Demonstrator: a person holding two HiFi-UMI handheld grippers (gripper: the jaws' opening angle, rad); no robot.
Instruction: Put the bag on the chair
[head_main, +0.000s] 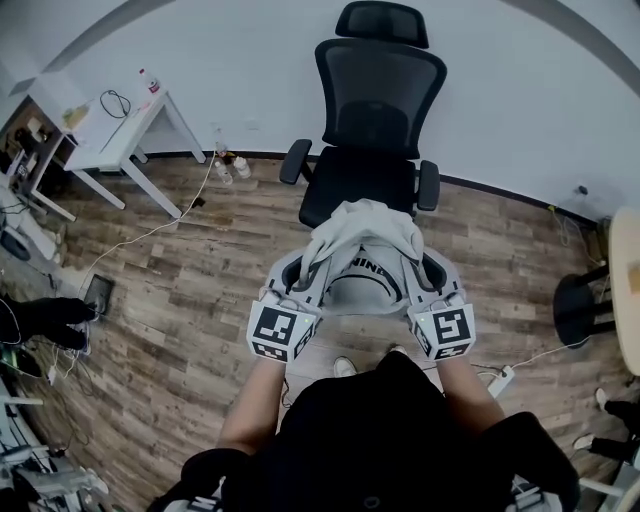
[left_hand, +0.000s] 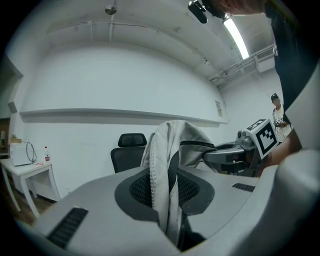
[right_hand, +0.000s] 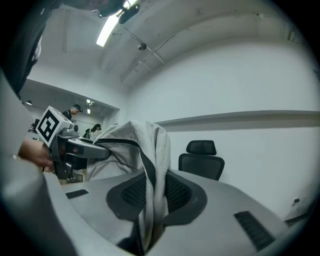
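Note:
A light grey cloth bag (head_main: 362, 232) with black trim hangs in the air between my two grippers, in front of the black office chair (head_main: 372, 140). My left gripper (head_main: 305, 275) is shut on the bag's left edge, and the fabric (left_hand: 165, 175) is pinched between its jaws. My right gripper (head_main: 422, 278) is shut on the right edge, with the cloth (right_hand: 152, 175) squeezed between its jaws. The chair's seat (head_main: 355, 185) lies just beyond the bag, bare. In both gripper views the chair (left_hand: 127, 152) (right_hand: 201, 159) stands farther off against the white wall.
A white table (head_main: 115, 130) with a bottle and cable stands at the left by the wall, with bottles (head_main: 230, 168) on the floor near it. A black stool (head_main: 580, 305) is at the right. Cables and a power strip (head_main: 500, 380) lie on the wooden floor.

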